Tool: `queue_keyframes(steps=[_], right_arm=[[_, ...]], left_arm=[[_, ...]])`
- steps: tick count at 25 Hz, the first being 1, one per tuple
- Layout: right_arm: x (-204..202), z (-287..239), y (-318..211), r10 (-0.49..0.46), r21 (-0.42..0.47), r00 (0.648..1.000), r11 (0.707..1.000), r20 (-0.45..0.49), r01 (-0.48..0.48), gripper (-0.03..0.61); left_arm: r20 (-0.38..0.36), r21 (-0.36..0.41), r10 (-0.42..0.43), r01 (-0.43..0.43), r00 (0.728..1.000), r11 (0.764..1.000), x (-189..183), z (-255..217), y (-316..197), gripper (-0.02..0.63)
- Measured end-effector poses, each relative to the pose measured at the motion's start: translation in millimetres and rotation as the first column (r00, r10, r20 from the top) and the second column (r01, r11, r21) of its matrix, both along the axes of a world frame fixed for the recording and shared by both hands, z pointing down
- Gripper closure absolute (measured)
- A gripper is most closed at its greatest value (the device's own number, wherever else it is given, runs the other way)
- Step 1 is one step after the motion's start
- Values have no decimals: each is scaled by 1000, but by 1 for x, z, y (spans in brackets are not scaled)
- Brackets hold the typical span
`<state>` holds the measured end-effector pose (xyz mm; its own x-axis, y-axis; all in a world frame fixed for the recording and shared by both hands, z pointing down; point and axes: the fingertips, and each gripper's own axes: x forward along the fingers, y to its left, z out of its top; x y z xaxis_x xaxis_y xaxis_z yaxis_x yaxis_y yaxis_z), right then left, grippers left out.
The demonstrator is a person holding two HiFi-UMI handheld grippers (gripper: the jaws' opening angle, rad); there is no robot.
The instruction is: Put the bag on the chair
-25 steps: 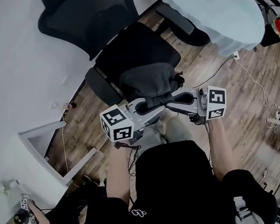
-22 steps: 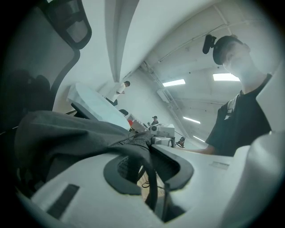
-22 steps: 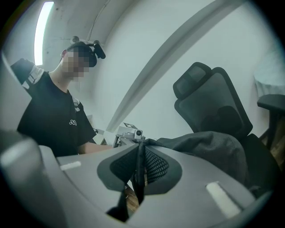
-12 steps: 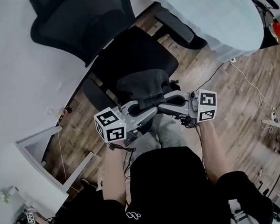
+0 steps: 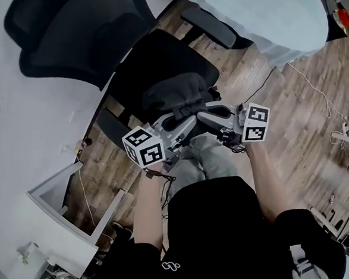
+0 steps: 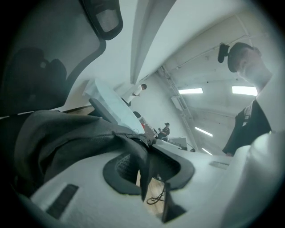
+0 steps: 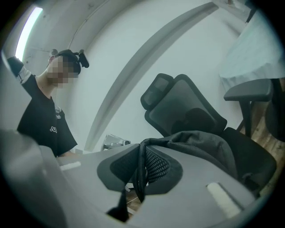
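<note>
While I stood at the front edge of the chair (image 5: 151,57), the bag (image 5: 174,94) lay slumped on the front half of the seat, its near side at that edge. Left gripper (image 5: 184,112): jaws were opening, with a fold of the bag's fabric between the pads and touching them. Right gripper (image 5: 203,110): pressed together on a strap of the bag. Both tips met just beside each other at the bag's near side. Bare seat showed behind the bag up to the backrest (image 5: 60,36). One armrest (image 5: 209,27) stood close to the table (image 5: 261,10); the other armrest (image 5: 115,126) was near the wall (image 5: 18,117). Open floor (image 5: 292,116) lay to my right.
</note>
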<state>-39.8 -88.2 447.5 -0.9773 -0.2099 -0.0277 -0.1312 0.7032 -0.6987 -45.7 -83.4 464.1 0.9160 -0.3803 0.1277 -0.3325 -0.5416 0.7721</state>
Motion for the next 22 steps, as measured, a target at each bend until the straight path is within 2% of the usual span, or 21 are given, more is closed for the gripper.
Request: queue_keyframes(steps=[2,6,16,22], right_arm=[[3,7,-13,38,-2,999,999,-25,-38,541],[1,20,-49,89,-8,995,996,-51,-90,541],[-4,53,-123,103,-56,988,992,-117,-111,531],[-11,90,-173,91,-92,977,990,-192,-110,519]], left_arm=[[29,5,-46,46,998,999,1,7,-12,534],[23,-30,-129,129,991,991,-4,20,-48,535],[63,-82,-194,199,979,977,-10,52,-120,537],[72,-139,-223,231,972,963,-20,86,-171,537]])
